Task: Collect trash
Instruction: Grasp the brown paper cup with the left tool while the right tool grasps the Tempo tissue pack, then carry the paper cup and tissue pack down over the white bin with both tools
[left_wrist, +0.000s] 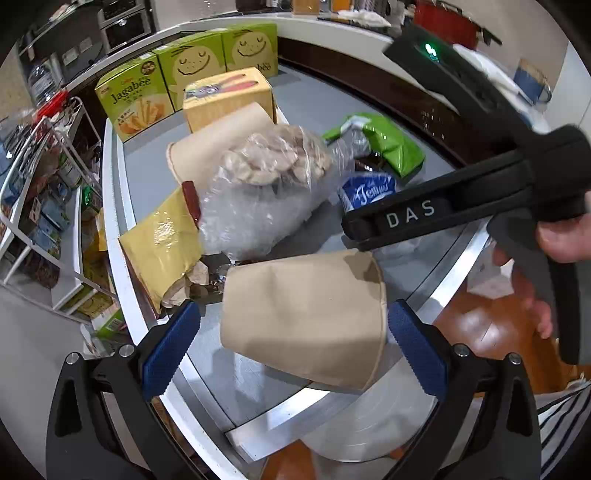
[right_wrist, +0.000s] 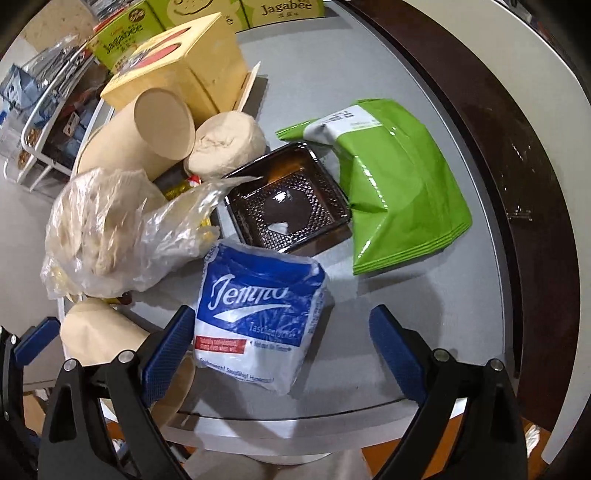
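Kraft-brown paper cup (left_wrist: 303, 317) lies on its side between the spread blue pads of the left tongs (left_wrist: 293, 345), at the near edge of the grey counter (left_wrist: 317, 92); the pads stand on either side of it and I cannot tell whether either one touches it. Just beyond these tongs sits a clear plastic bag (left_wrist: 266, 192) of pale scraps, with a second paper cup (left_wrist: 218, 144) lying behind it and a yellow foil wrapper (left_wrist: 160, 243) to the left. Far ahead stand green Jagabee boxes (left_wrist: 129, 98) and a yellow tissue box (left_wrist: 229, 98).

Right tongs (right_wrist: 282, 349) are spread wide and released, holding nothing, with a blue and white Tempo tissue pack (right_wrist: 255, 317) lying between the pads, close to the left one and clear of the right. Straight ahead of them is a black plastic tray (right_wrist: 288, 206), and ahead to the right a crumpled green pouch (right_wrist: 395, 192) touching the tray's edge. From the left wrist view the right tongs' black body (left_wrist: 461, 199) crosses above the tissue pack
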